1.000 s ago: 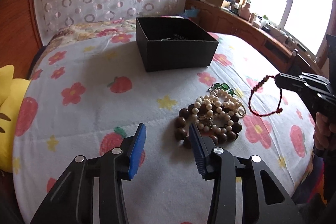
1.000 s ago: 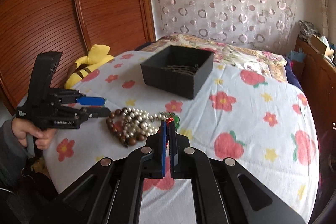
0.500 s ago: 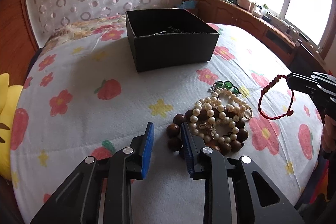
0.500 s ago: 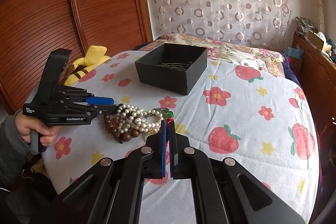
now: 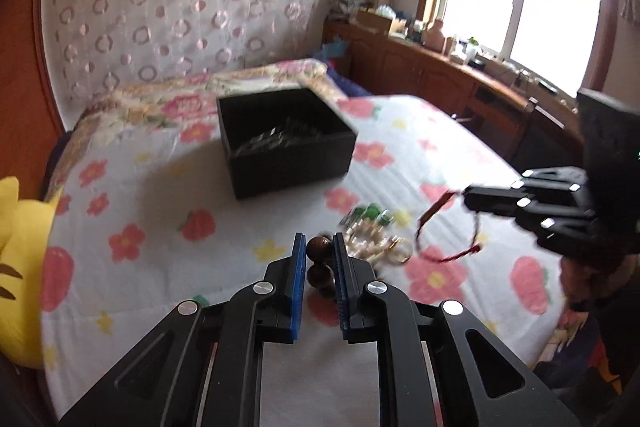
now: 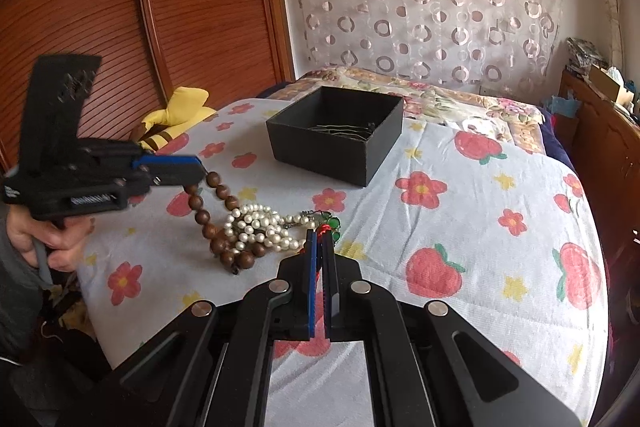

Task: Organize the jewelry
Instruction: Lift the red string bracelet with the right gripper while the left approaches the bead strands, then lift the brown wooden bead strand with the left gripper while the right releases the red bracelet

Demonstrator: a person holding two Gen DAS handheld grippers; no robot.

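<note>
The left gripper is clamped on a brown wooden bead of the bead string, with a second bead just behind it between the blue pads. From the right wrist view the string hangs from that gripper's tip in a loop, its upper beads lifted off the bed, its lower end lying in the jewelry pile. The right gripper has its fingers pressed together on a red cord bracelet, which dangles as an open loop above the sheet.

The pile sits on the flowered sheet between the two grippers: pearls tangled with the brown beads, and a green-stone piece at its far edge, touching the pearls.

Farther back on the bed stands an open black box, well apart from the pile, with thin metal chains at its bottom. A yellow plush toy lies at the bed's edge by the wooden wardrobe.
</note>
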